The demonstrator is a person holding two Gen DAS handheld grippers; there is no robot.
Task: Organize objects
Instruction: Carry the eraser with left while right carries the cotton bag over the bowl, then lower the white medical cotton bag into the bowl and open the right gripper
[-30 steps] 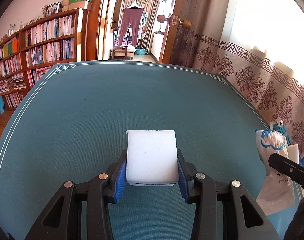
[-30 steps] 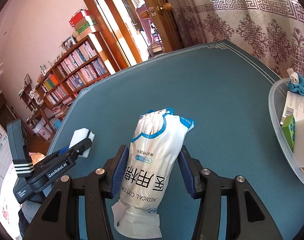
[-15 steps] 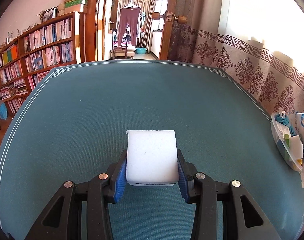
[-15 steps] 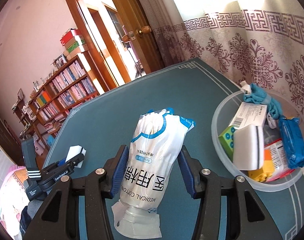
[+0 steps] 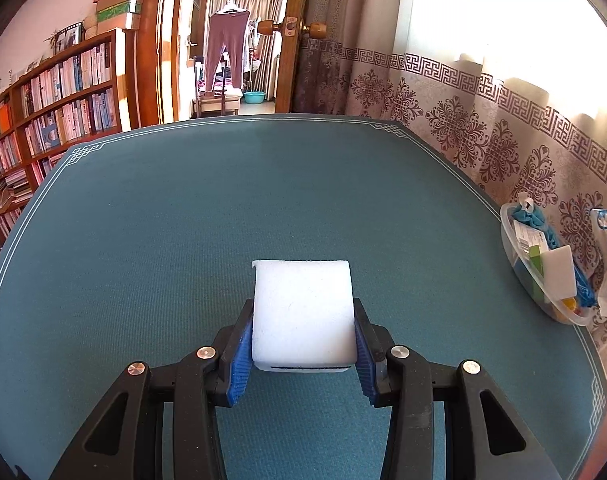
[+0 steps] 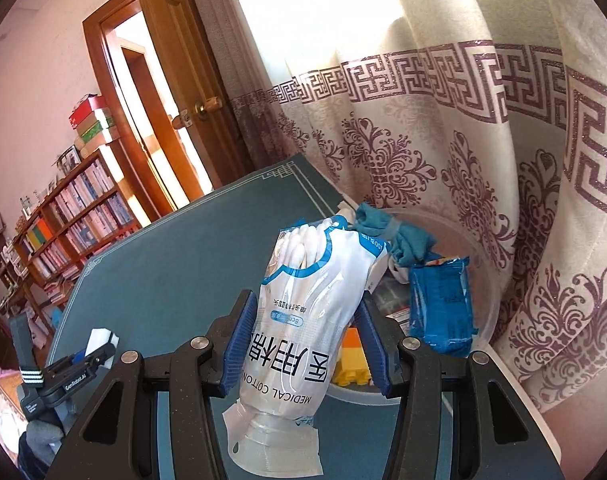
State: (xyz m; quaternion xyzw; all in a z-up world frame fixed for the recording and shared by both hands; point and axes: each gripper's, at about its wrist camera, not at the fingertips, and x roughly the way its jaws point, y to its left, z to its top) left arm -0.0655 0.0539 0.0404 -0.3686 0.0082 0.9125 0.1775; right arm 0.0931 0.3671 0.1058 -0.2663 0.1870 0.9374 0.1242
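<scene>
My left gripper [image 5: 302, 340] is shut on a white sponge block [image 5: 302, 314] and holds it above the teal table [image 5: 223, 220]. My right gripper [image 6: 307, 336] is shut on a bag of medical cotton swabs [image 6: 307, 312] and holds it over the near edge of a clear plastic bin [image 6: 485, 280]. The bin also shows in the left wrist view [image 5: 519, 276] at the table's right edge. It holds a blue packet [image 6: 439, 304], a teal cloth [image 6: 399, 236], a yellow block [image 6: 353, 360] and another white sponge [image 5: 559, 278]. The left gripper with its sponge shows in the right wrist view [image 6: 97, 346].
A patterned curtain [image 6: 443, 140] hangs right behind the bin. A bookshelf [image 5: 43, 128] and an open wooden door [image 5: 299, 40] stand beyond the table's far edge.
My right gripper has carried the cotton swab bag rightwards from mid-table to over the bin. The left gripper keeps its sponge and has turned slightly, bringing the bin into its view.
</scene>
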